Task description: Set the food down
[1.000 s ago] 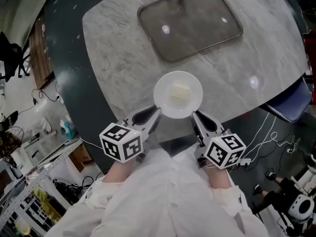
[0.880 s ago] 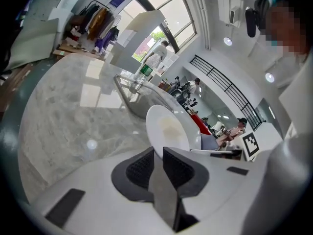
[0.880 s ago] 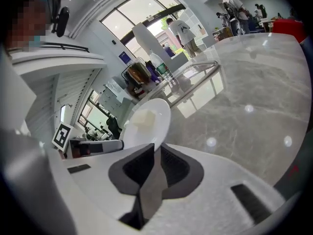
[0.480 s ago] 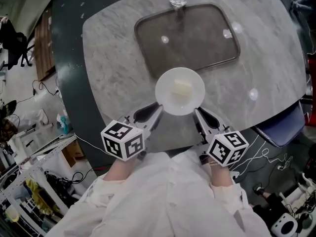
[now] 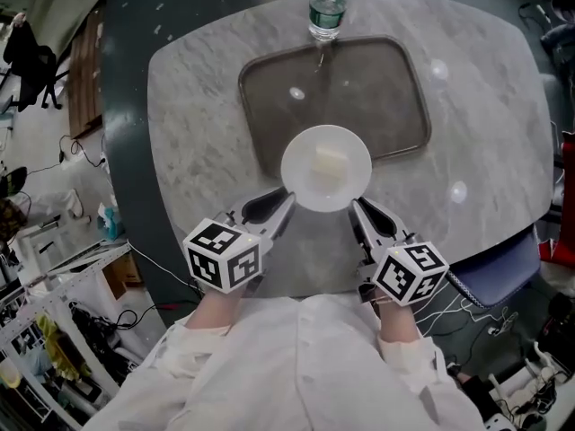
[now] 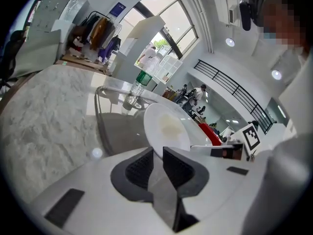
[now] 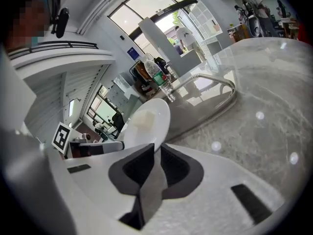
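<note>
A white plate (image 5: 305, 187) carries a pale block of food (image 5: 329, 164). Both grippers hold it by the rim, above the marble table (image 5: 198, 115) and over the near edge of a dark tray (image 5: 359, 88). My left gripper (image 5: 287, 197) is shut on the plate's left rim. My right gripper (image 5: 352, 202) is shut on its right rim. In the left gripper view the plate (image 6: 164, 126) stands edge-on between the black pads of the left gripper (image 6: 157, 153). The right gripper view shows the plate (image 7: 146, 124) pinched the same way by the right gripper (image 7: 157, 150).
A plastic water bottle (image 5: 327, 5) stands at the tray's far edge. A blue chair seat (image 5: 503, 259) sits by the table's right side. Shelving and cables (image 5: 54, 330) crowd the floor at the left. My white sleeves fill the bottom of the head view.
Both grippers and the plate have moved forward over the table, from its near edge to the tray's near rim. The bottle has come into view.
</note>
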`<control>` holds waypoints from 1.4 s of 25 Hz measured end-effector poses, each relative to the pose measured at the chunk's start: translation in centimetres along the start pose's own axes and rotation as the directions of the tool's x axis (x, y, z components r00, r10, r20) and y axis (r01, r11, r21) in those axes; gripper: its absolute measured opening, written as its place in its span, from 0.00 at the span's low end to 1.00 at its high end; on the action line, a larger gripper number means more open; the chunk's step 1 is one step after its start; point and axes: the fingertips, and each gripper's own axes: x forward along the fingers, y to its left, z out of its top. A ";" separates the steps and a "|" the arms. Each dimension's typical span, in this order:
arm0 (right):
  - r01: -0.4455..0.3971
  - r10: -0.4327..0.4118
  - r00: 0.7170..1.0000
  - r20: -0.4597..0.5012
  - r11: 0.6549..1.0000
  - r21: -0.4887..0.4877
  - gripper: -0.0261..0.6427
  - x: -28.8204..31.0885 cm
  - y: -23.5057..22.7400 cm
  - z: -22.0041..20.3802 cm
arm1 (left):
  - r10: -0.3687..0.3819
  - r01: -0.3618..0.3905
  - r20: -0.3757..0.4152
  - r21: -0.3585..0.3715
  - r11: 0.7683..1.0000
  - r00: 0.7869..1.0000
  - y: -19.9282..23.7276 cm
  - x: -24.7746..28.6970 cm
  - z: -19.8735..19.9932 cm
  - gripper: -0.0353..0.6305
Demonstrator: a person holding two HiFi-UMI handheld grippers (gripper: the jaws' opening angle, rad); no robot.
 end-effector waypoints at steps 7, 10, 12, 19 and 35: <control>-0.019 0.019 1.000 -0.004 1.000 -0.025 0.09 2.4 -2.5 3.9 | 0.021 -0.021 0.019 0.002 1.000 1.000 1.1 3.4 3.1 0.15; -0.030 0.030 0.999 -0.014 0.999 -0.042 0.09 3.7 -3.6 5.4 | 0.032 -0.032 0.025 0.014 0.999 0.999 1.9 5.0 4.4 0.15; -0.037 0.036 0.999 -0.020 0.998 -0.058 0.09 4.3 -3.8 6.3 | 0.034 -0.034 0.025 0.022 0.999 0.999 2.2 5.5 5.2 0.15; -0.049 0.042 0.997 -0.065 0.993 -0.111 0.09 5.7 -4.8 8.2 | 0.041 -0.042 0.026 0.036 0.998 0.999 2.8 7.1 7.4 0.15; -0.047 0.019 0.983 -0.184 0.988 -0.148 0.09 8.4 -6.6 9.3 | 0.050 -0.049 -0.049 0.027 0.998 0.998 4.9 9.5 8.1 0.15</control>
